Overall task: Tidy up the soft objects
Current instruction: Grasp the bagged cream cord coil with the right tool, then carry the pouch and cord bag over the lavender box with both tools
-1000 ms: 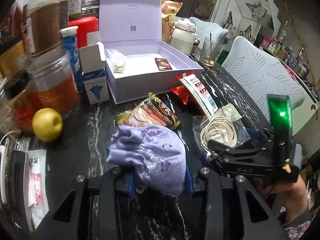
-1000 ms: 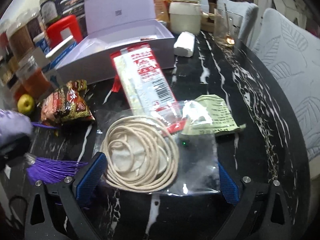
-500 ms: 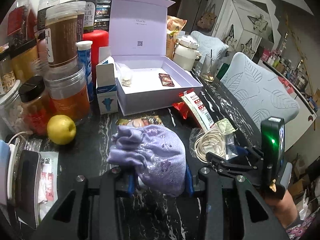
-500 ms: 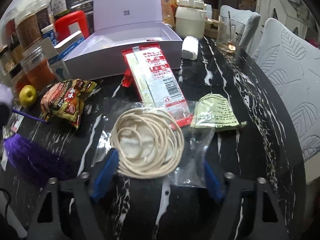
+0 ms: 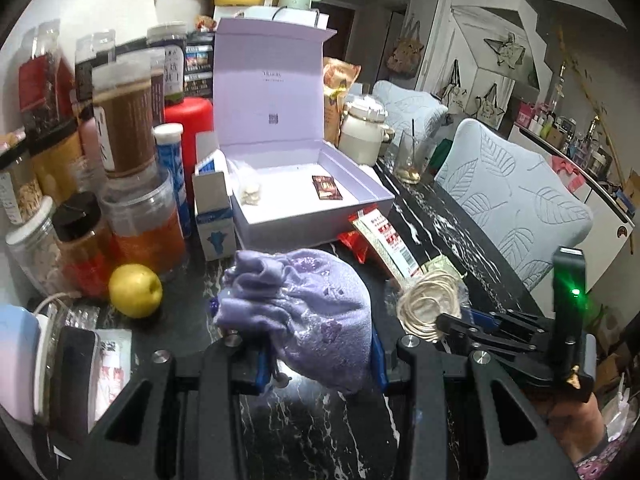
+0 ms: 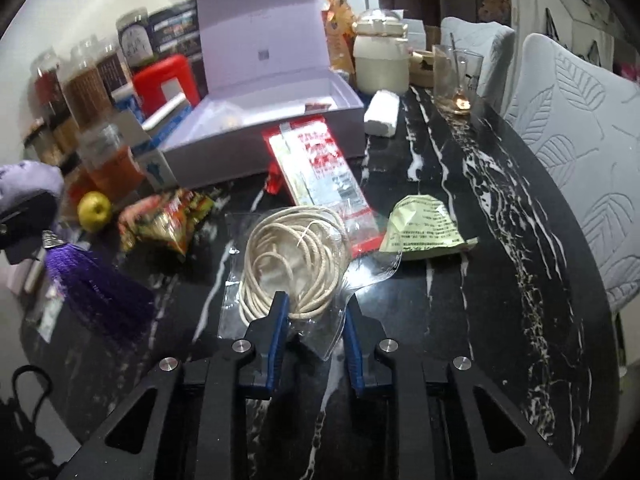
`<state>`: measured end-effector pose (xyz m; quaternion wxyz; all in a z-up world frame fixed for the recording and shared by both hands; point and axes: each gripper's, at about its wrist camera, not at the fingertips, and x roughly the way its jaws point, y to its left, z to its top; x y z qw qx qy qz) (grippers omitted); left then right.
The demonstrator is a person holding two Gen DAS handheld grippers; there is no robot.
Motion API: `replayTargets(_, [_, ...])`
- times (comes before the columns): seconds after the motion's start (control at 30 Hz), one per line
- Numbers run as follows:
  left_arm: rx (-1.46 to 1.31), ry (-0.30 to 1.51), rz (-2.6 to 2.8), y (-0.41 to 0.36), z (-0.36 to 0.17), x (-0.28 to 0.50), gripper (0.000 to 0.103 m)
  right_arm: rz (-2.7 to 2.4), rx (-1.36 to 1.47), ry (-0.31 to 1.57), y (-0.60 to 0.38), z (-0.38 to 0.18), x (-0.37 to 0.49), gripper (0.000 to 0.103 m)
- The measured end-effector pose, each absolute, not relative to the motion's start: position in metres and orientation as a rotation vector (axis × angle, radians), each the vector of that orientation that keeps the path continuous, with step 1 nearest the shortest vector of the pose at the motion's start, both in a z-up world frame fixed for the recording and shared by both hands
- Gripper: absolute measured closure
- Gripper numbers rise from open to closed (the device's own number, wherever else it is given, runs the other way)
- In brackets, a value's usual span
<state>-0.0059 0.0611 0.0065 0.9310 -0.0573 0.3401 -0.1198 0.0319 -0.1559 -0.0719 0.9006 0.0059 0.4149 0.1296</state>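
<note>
Ahead, red sachet (image 6: 320, 168) leans against lilac box (image 6: 280, 136); snack packet (image 6: 164, 220) left.

Your work surface is a black marble table (image 6: 500, 240) with white veining. On it you have an open lilac box (image 5: 304, 204), a red-and-white packet (image 6: 320, 168) lying against its front wall, a crumpled snack bag (image 6: 164, 220), a green sachet (image 6: 424, 228), a yellow apple (image 5: 135, 290), a white roll (image 6: 382, 114), possibly tissue, and jars (image 5: 144, 220) crowded along the left edge.
</note>
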Motion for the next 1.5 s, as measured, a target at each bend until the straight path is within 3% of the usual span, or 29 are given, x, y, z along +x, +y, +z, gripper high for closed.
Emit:
replayTargets(0.67, [-0.053, 0.631, -0.228, 0.037, 0.031, 0.002, 0.066, 0.37, -0.01, 0.686, -0.153, -0.012, 0.015, 0.077])
replayTargets(1.5, [-0.005, 0.47, -0.212, 0.036, 0.091, 0.095, 0.066, 0.442, -0.079, 0.482, -0.141, 0.066, 0.088, 0.077])
